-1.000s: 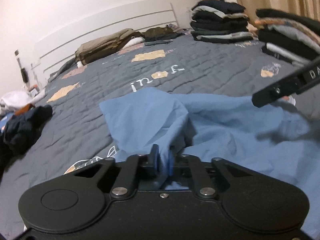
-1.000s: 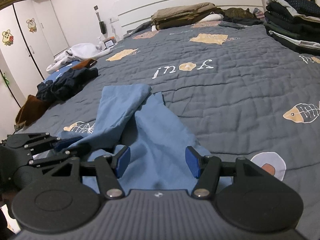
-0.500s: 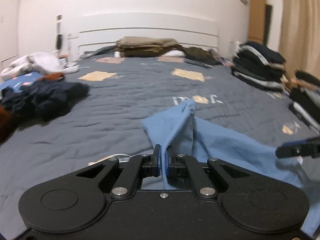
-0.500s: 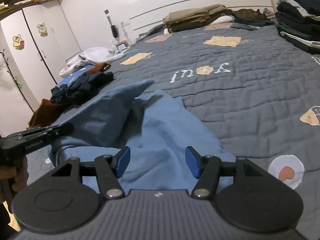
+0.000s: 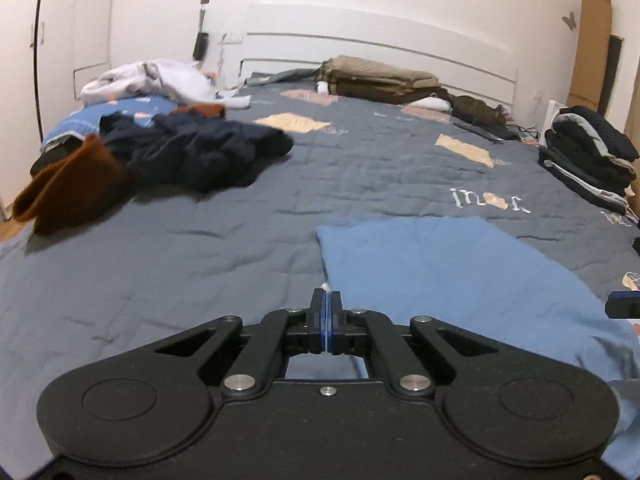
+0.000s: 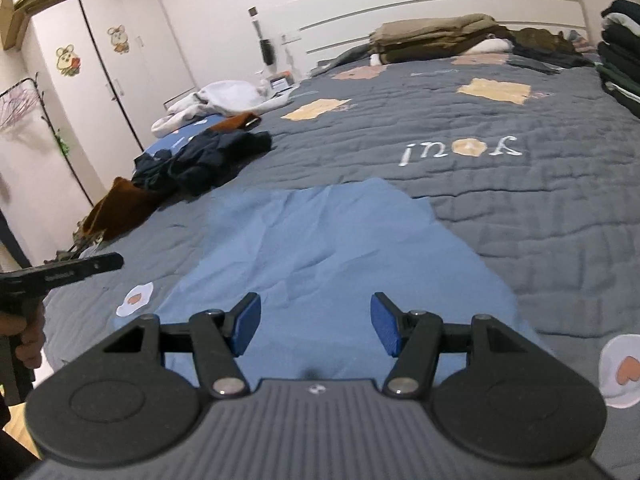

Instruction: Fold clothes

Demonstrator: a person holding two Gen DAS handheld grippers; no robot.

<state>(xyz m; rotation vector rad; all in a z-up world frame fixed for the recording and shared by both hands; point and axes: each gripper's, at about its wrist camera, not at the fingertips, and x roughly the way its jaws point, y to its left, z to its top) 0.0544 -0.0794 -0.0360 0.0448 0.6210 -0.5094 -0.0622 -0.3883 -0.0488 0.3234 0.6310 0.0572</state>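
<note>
The left gripper (image 5: 327, 312) has its jaws pressed together, pinching a bit of white fabric at the edge of the blue garment (image 6: 320, 264). The right gripper (image 6: 316, 324) hovers over it with jaws wide. The garment lies flat on the grey quilted bed (image 6: 520, 208), near a pile of dark clothes (image 5: 192, 152).

Light blue garment (image 6: 328, 256). Grey quilt (image 5: 200, 248), tan patches, white lettering, fried-egg prints. Navy (image 5: 200, 152) and rust-brown clothes (image 5: 68, 188) at left edge.
</note>
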